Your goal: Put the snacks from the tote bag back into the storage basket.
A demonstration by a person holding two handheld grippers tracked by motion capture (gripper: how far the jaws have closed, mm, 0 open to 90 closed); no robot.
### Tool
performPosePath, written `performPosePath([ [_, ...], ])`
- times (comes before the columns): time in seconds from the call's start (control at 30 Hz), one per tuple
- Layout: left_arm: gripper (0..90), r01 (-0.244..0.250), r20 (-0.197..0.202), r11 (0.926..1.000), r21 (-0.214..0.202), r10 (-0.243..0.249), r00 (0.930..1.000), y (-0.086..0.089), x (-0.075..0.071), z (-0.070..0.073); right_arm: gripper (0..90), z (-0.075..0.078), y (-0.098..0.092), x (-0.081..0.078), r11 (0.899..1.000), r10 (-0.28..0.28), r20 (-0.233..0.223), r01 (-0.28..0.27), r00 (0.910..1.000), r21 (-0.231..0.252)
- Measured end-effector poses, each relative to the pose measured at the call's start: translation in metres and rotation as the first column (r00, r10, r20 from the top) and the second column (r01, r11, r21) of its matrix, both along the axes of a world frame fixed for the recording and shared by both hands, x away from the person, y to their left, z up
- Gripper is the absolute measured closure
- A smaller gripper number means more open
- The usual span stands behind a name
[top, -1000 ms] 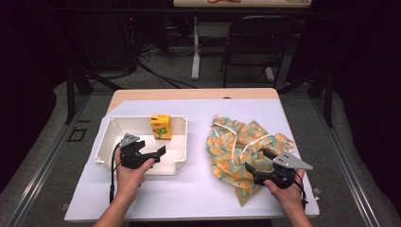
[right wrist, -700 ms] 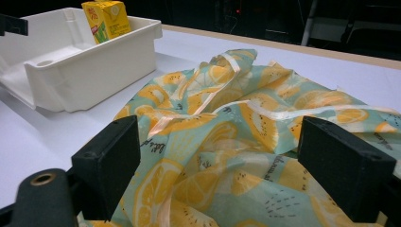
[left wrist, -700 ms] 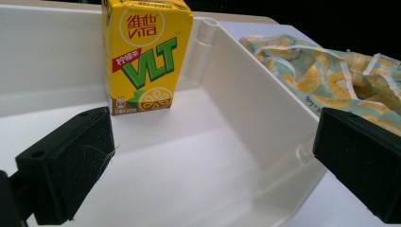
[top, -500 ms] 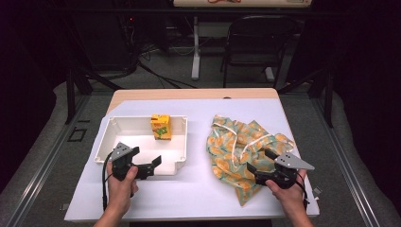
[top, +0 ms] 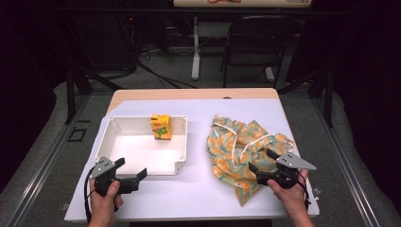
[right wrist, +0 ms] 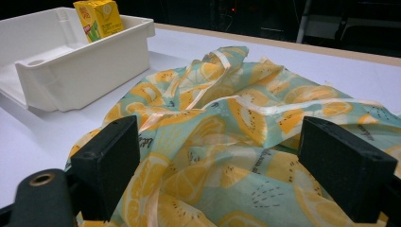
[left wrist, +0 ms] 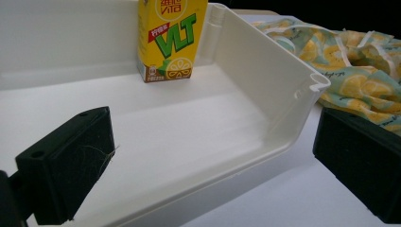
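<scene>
While resting on the white tabletop, both spread wide and empty: left tool just outside the white tray holding a lemon-tea carton, right tool over the fruit-print cloth bag.

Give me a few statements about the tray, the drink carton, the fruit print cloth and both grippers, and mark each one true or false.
1. The drink carton stands upright inside the white tray. True.
2. The fruit print cloth lies inside the tray. False: it lies on the table to the tray's right.
3. The right gripper is open at the cloth's edge. True.
4. The left gripper is shut on the carton. False: it is open, near the tray's front wall.
</scene>
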State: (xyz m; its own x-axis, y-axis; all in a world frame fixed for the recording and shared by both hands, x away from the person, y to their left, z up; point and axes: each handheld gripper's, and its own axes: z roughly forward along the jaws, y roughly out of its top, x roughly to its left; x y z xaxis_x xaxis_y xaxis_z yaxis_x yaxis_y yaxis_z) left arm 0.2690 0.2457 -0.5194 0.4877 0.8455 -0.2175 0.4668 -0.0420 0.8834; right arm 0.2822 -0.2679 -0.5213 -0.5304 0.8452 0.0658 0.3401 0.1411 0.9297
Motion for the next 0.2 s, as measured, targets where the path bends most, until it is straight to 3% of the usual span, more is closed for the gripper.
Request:
performPosePath([
  [0.2,0.1,0.004,-0.012,0.9997,0.023,-0.004,0.9999,-0.0033,0.003,-0.0038,12.8,-0.0013,-0.0013,0.0008,1.0,-0.006,-0.005,0.006,1.0,0.0],
])
